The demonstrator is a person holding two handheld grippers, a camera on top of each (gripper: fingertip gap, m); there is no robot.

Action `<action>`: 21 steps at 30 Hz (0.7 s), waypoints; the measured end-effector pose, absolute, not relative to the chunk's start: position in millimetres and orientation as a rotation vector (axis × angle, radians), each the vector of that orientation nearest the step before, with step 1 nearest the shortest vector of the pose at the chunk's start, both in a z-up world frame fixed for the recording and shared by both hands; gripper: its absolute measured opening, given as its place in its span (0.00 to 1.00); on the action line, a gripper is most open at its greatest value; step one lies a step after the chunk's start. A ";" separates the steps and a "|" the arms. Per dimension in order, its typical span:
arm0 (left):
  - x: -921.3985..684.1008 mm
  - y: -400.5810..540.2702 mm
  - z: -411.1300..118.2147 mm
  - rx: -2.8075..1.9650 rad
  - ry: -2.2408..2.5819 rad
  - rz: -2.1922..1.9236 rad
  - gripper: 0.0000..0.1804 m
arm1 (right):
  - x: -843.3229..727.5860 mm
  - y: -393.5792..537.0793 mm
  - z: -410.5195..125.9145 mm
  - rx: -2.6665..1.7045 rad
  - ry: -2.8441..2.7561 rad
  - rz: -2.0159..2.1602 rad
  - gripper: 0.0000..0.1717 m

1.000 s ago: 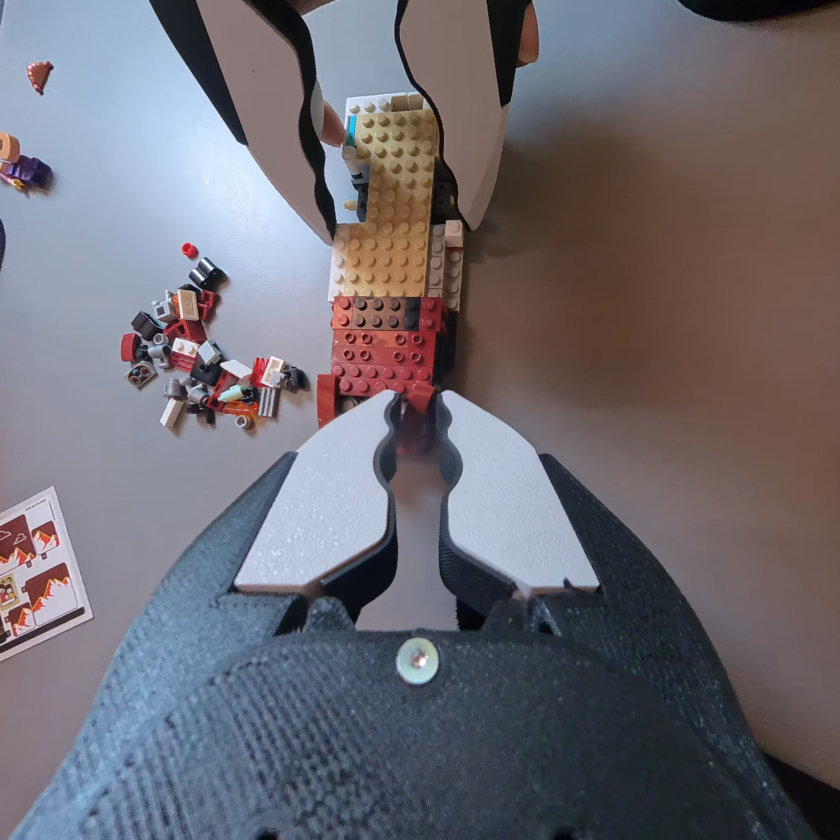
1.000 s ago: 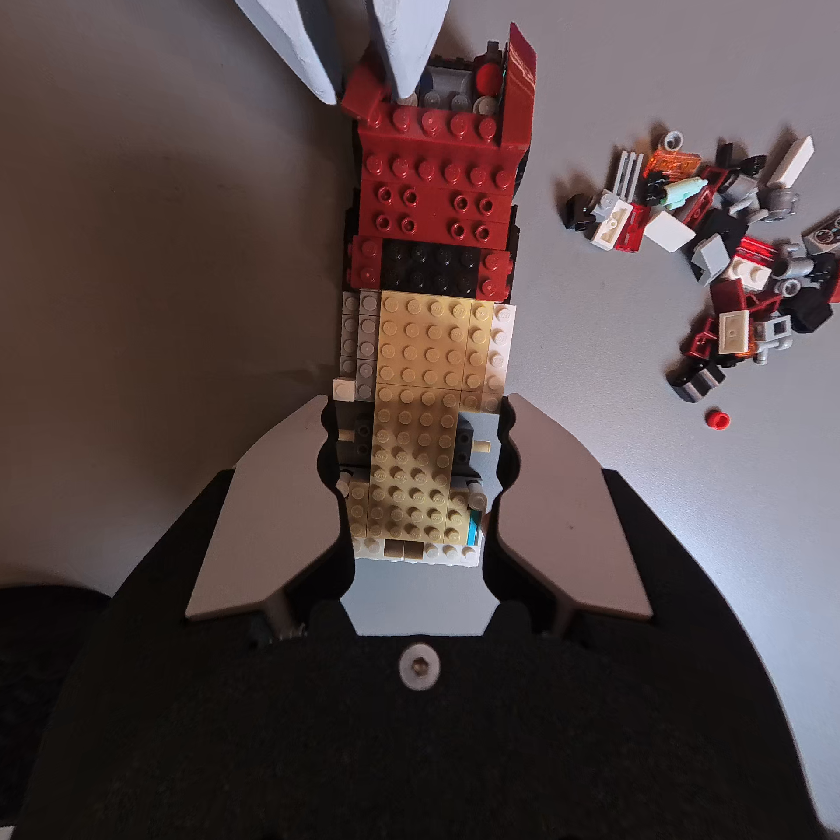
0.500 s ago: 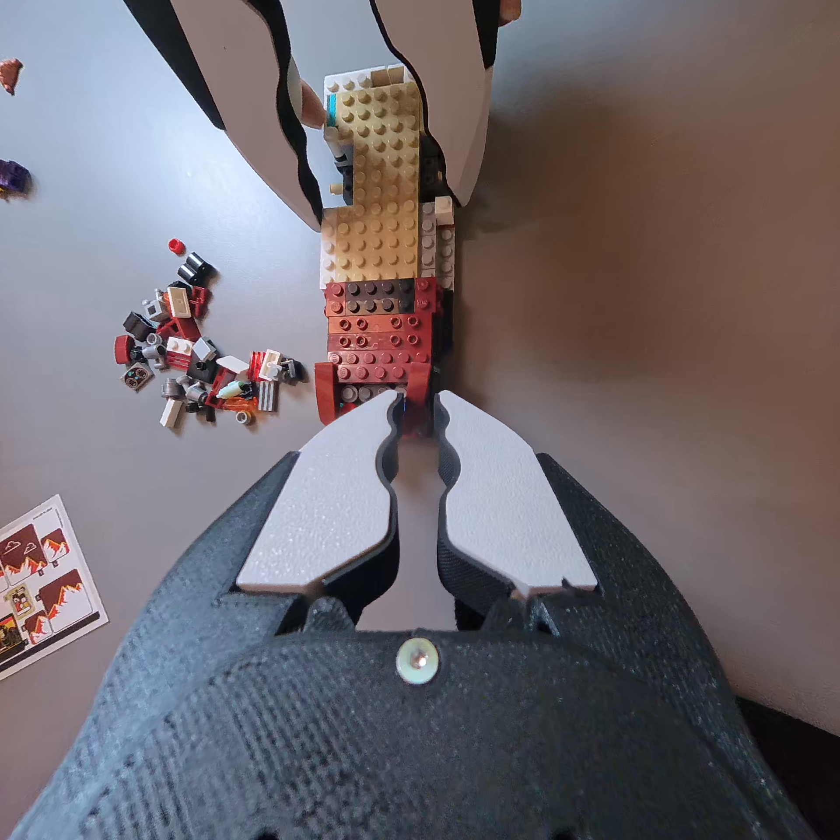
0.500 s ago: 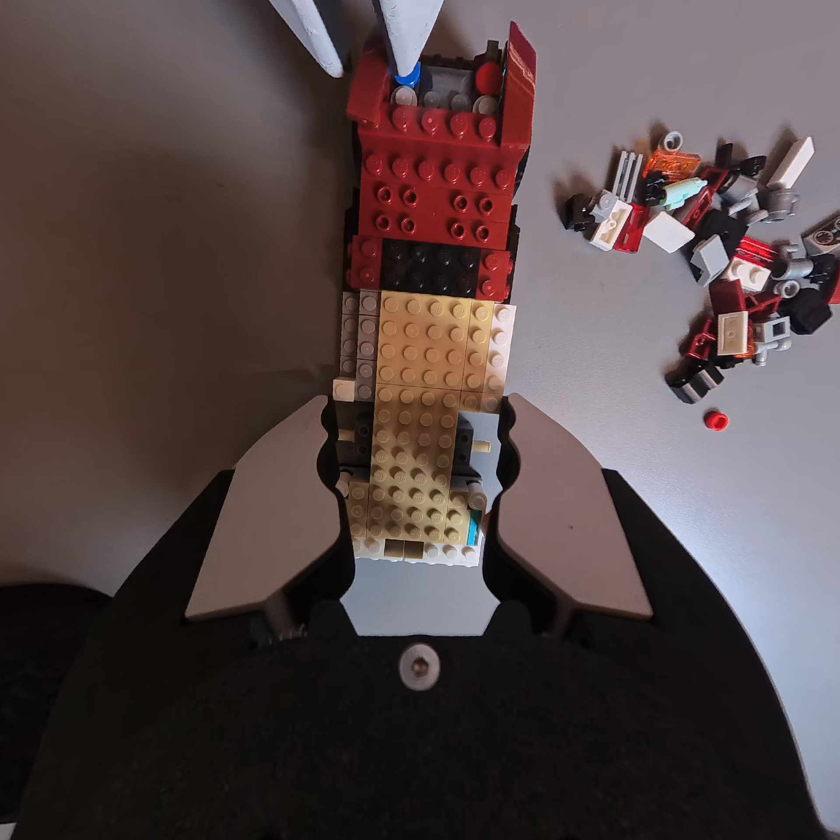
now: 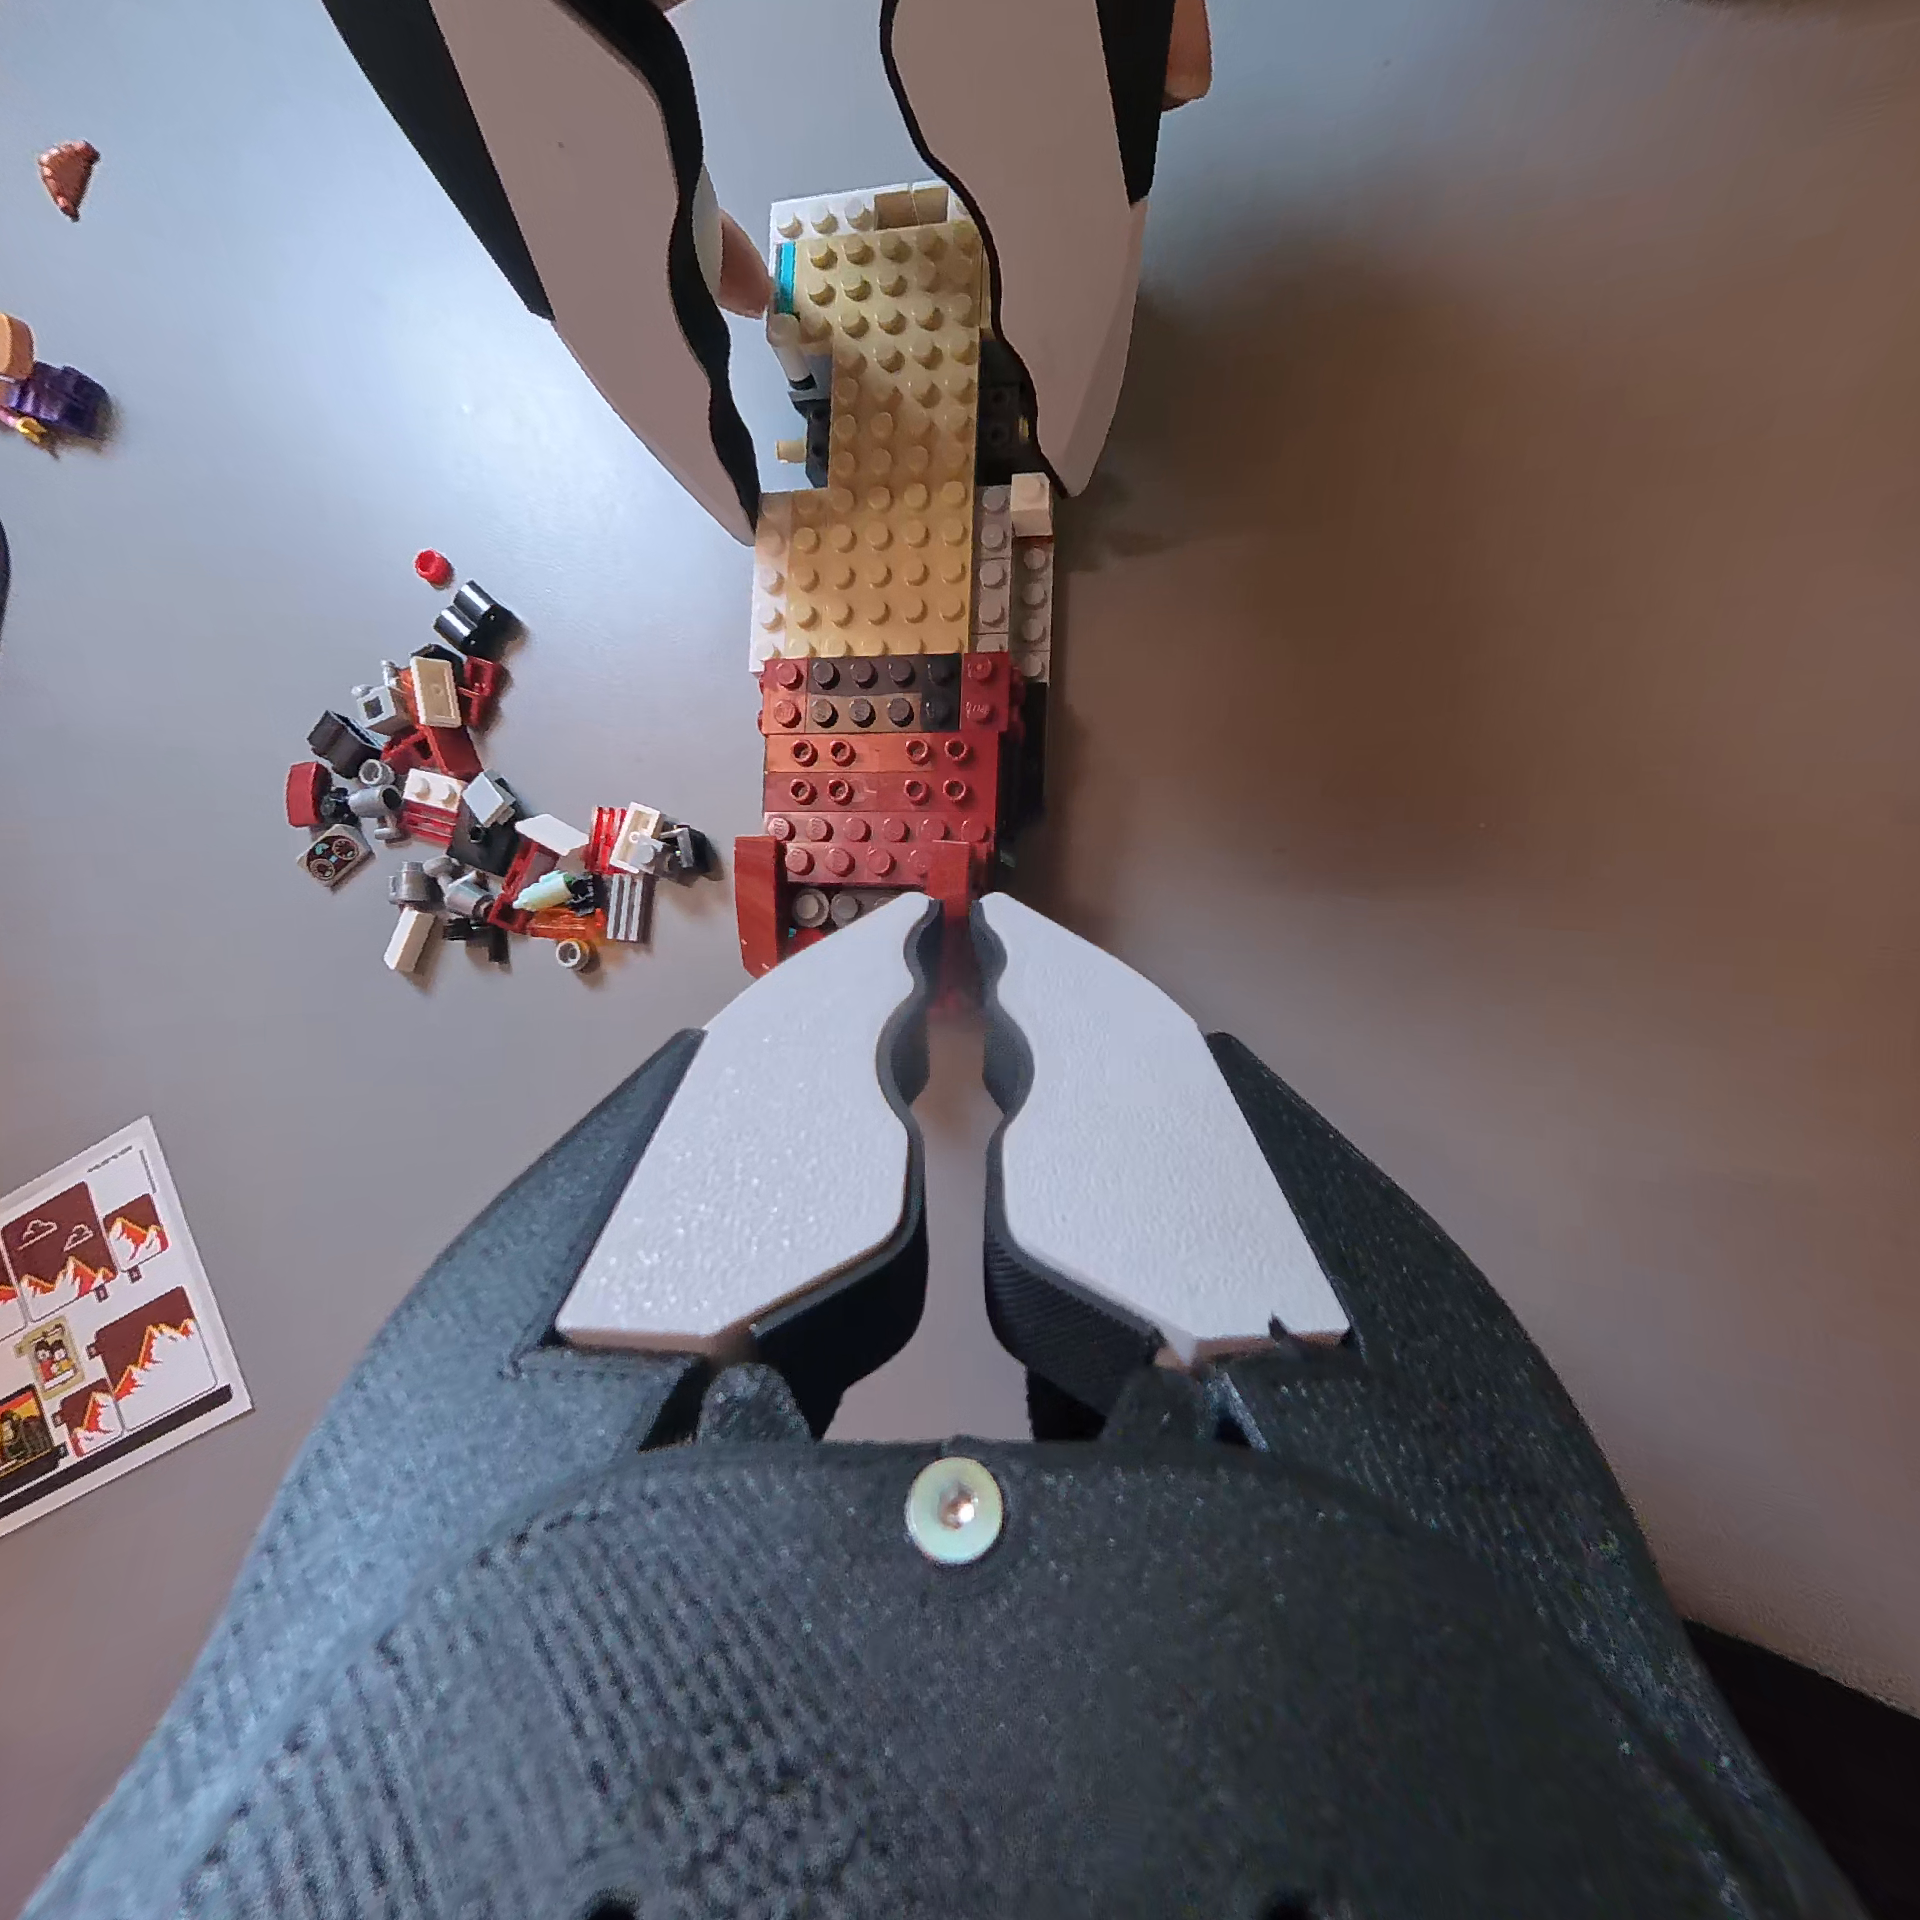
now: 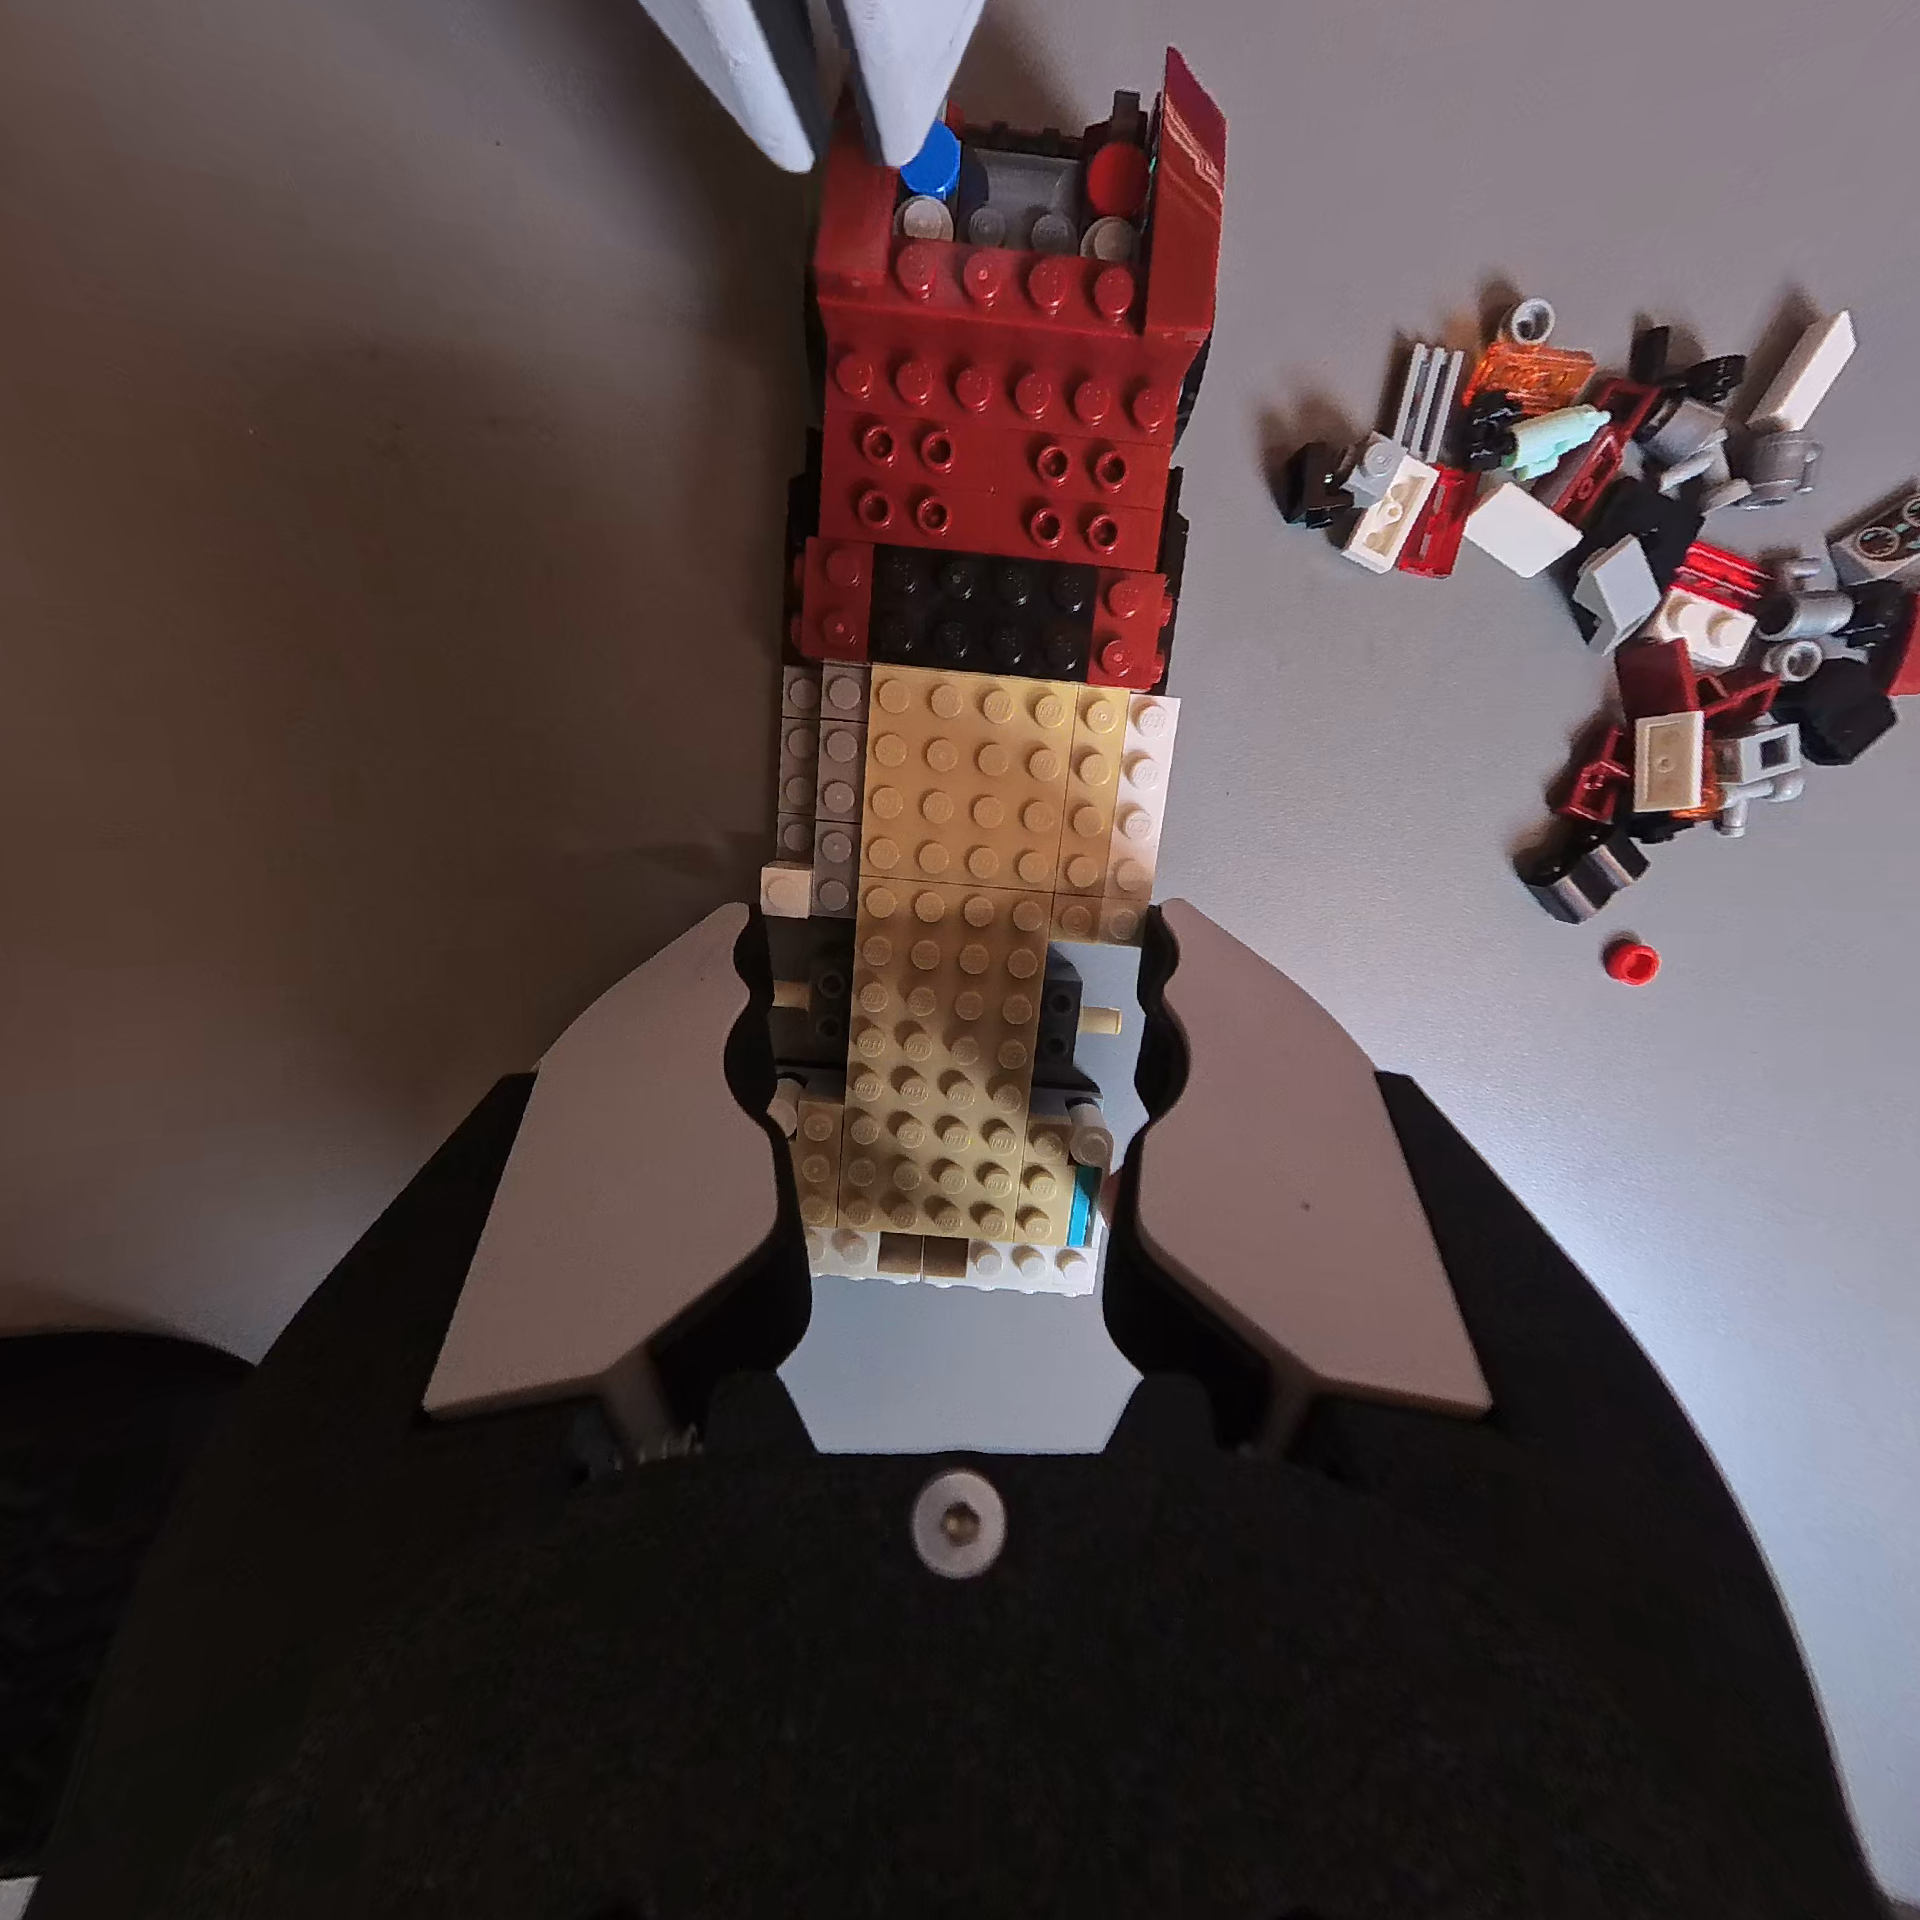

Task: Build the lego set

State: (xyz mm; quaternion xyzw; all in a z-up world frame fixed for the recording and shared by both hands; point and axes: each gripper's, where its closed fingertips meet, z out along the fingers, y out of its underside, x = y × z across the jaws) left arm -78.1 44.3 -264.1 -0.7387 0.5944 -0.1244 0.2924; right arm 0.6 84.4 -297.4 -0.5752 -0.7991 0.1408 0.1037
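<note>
A long brick model [image 5: 883, 582], tan at one end and dark red at the other, lies on the grey table [image 5: 1455, 727]. My left gripper [image 5: 958, 909] is at the dark red end, with its fingers closed on a thin dark red side piece [image 5: 951, 868] of the model. The right wrist view shows those fingertips [image 6: 904, 104] on that piece [image 6: 857, 208], beside a blue round stud [image 6: 932, 166]. My right gripper [image 6: 953, 912] straddles the tan end [image 6: 987, 790], with its pads against the model's sides. It also shows in the left wrist view [image 5: 912, 509].
A pile of small loose pieces [image 5: 468, 800] lies beside the model and also shows in the right wrist view [image 6: 1662, 582]. A single red stud [image 6: 1628, 959] lies near it. A sticker sheet [image 5: 94, 1309], a purple piece [image 5: 52, 395] and a brown piece [image 5: 71, 171] lie farther off. One gripper's finger ends stand about 10 centimeters off the other's.
My left gripper's fingers have drawn closer together on the dark red side piece. The blue stud has come into sight beside them. The right gripper and the model have not moved.
</note>
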 end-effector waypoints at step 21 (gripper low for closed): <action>-81.5 46.7 -266.1 -1.983 1.674 -0.364 0.08 | 0.6 86.2 -297.4 -1.690 -2.378 0.394 0.40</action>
